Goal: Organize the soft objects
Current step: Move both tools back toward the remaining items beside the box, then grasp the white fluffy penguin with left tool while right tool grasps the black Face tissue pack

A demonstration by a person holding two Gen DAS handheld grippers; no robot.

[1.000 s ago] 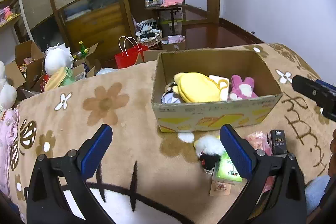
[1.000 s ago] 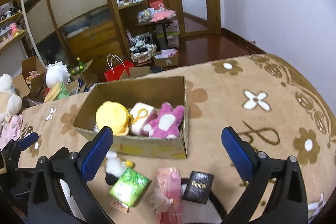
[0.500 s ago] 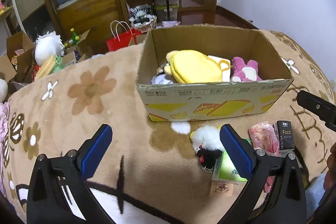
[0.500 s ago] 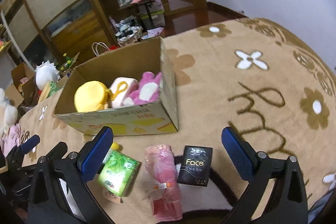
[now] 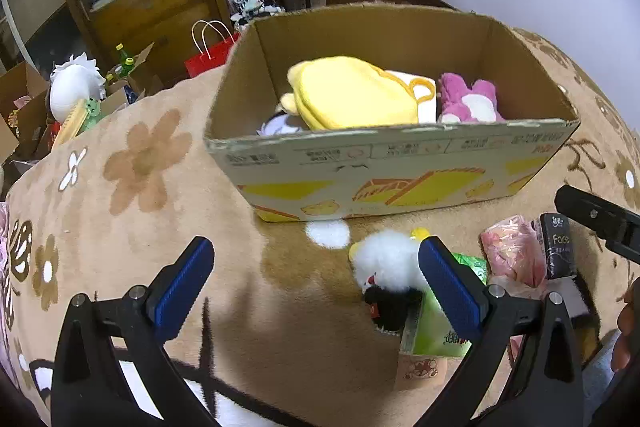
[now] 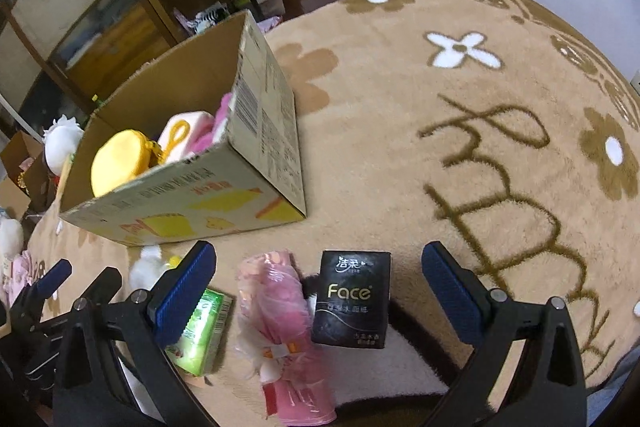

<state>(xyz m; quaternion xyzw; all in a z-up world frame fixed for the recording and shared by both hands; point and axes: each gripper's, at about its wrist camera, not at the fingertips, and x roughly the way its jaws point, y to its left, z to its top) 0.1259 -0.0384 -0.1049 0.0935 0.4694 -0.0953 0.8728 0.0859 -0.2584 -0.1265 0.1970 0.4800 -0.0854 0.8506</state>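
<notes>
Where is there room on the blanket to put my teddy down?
Bare blanket right of the cardboard box, beyond the black tissue pack. It is crowded in front of the box: white plush, green pack, pink bundle.

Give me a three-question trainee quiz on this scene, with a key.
1. True or false: the cardboard box is empty.
2. Which item lies between the green tissue pack and the black Face pack? A) pink bundle B) yellow plush C) red bag
3. Fill in: both the left gripper and the right gripper are ____.

Key: 1 false; 2 A; 3 open.
</notes>
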